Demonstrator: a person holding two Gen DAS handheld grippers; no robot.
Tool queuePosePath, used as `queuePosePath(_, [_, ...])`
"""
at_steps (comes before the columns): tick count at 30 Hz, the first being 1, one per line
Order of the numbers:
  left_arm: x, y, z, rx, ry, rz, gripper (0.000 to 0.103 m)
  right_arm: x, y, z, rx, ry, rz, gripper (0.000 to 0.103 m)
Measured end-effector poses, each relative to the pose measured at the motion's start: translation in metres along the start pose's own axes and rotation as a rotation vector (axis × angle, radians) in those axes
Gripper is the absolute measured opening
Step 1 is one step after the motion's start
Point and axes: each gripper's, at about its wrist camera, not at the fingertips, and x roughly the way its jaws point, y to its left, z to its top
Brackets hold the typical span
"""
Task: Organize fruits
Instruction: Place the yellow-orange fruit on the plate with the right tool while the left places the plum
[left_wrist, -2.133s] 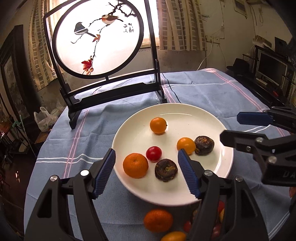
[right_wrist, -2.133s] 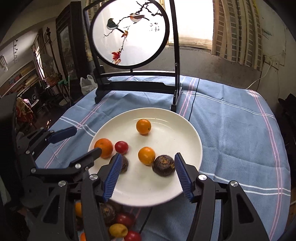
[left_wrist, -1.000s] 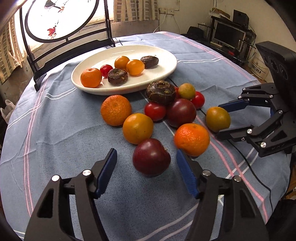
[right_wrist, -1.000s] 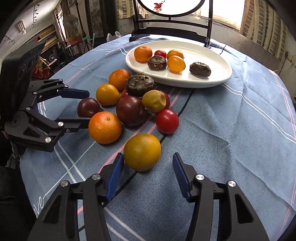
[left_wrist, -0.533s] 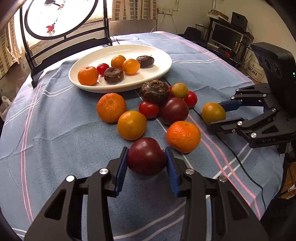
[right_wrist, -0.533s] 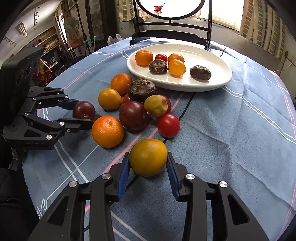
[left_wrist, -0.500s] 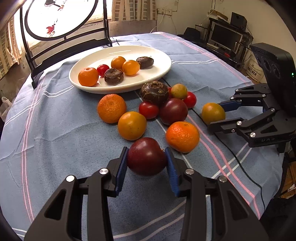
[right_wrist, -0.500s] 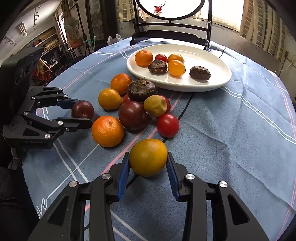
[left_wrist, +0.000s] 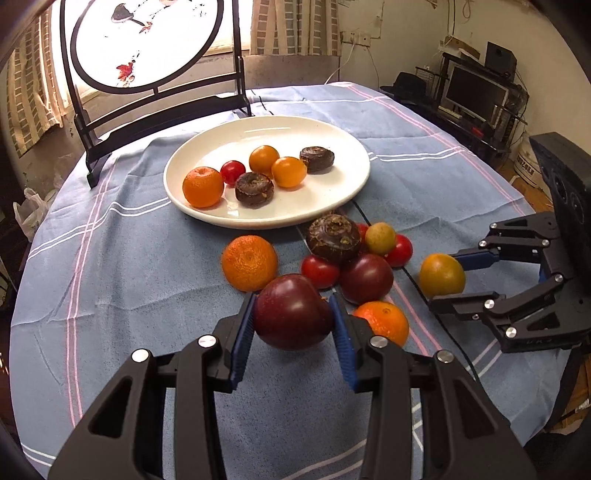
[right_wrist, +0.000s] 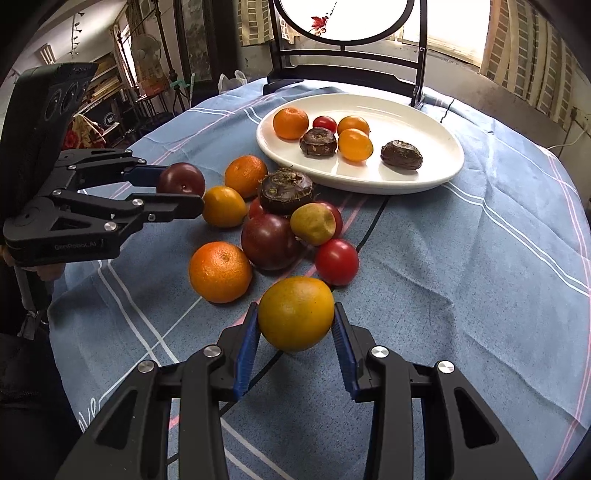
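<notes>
My left gripper (left_wrist: 293, 325) is shut on a dark red plum (left_wrist: 291, 312) and holds it above the blue cloth; it also shows in the right wrist view (right_wrist: 181, 179). My right gripper (right_wrist: 295, 328) is shut on a yellow-orange fruit (right_wrist: 295, 314), which also shows in the left wrist view (left_wrist: 441, 275). A white plate (left_wrist: 332, 192) behind holds several small fruits. A loose pile lies before it: a tangerine (left_wrist: 249, 262), a water chestnut (left_wrist: 334, 238), a dark plum (left_wrist: 365, 277), red tomatoes (left_wrist: 319, 271) and an orange (left_wrist: 384, 325).
A black stand with a round painted screen (left_wrist: 147, 44) rises behind the plate. A black cable (left_wrist: 421, 291) runs across the cloth under the pile. Shelves and a monitor (left_wrist: 476, 92) stand off the table at the right.
Both grippers closed on their fruits half a second ago and have since lifted them and moved forward toward the plate.
</notes>
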Motion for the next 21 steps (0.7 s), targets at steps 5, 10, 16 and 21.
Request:
queuePosePath(5, [0.002,0.005,0.020,-0.033,-0.024,0.077,0.039,-0.007,-0.005,0.015,0.006,-0.035,-0.011,0.039])
queuePosePath(10, [0.007,0.015,0.043,-0.075,-0.041,0.112,0.039,-0.014,-0.013,0.039,0.004,-0.077,-0.033,0.039])
queuePosePath(16, [0.015,0.028,0.075,-0.110,-0.069,0.145,0.039,-0.014,-0.025,0.075,0.010,-0.128,-0.052,0.039])
queuePosePath(21, [0.027,0.044,0.103,-0.152,-0.080,0.182,0.039,-0.003,-0.044,0.109,0.058,-0.159,-0.079,0.039])
